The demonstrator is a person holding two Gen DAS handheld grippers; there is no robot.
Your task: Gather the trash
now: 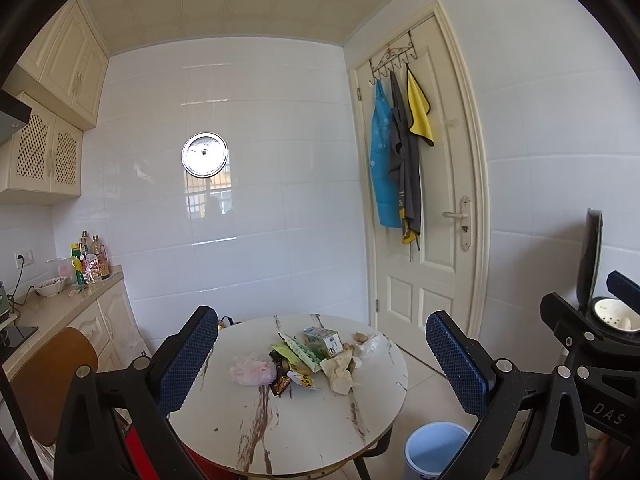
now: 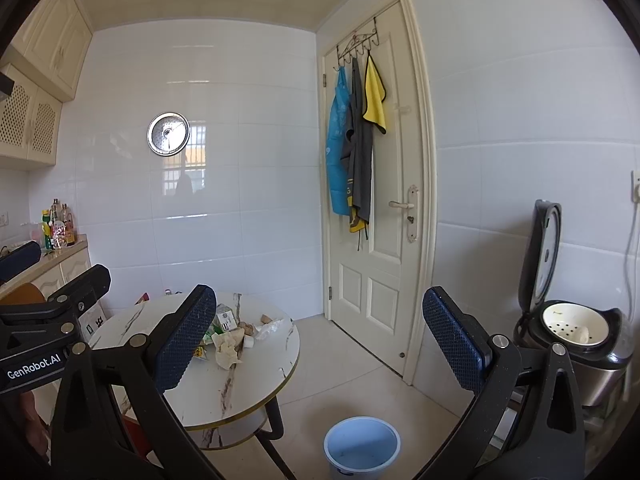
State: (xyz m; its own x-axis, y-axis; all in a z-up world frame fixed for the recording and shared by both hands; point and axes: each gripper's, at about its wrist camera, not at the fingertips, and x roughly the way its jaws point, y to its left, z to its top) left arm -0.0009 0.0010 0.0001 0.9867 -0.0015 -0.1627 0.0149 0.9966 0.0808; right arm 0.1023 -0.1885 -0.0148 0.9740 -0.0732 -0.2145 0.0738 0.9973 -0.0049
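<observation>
A heap of trash lies on the round marble-look table point(image 1: 304, 428): a pink plastic bag point(image 1: 253, 368), snack wrappers point(image 1: 294, 354), a small carton point(image 1: 322, 342) and crumpled brown paper point(image 1: 339, 369). The right wrist view shows the crumpled paper point(image 2: 229, 347) and carton point(image 2: 226, 319) too. A light blue bin point(image 2: 362, 448) stands on the floor right of the table, also seen as the bin point(image 1: 434, 450) in the left wrist view. My left gripper point(image 1: 320, 360) is open, held above the table's near side with nothing between its fingers. My right gripper point(image 2: 320, 344) is open over the floor, right of the table.
A brown chair point(image 1: 52, 380) stands left of the table by a counter point(image 1: 60, 308) with bottles and a bowl. An open rice cooker point(image 2: 576, 332) sits at the right. A closed door point(image 2: 384, 200) with hanging cloths is behind. Tiled floor point(image 2: 352, 376) lies between table and door.
</observation>
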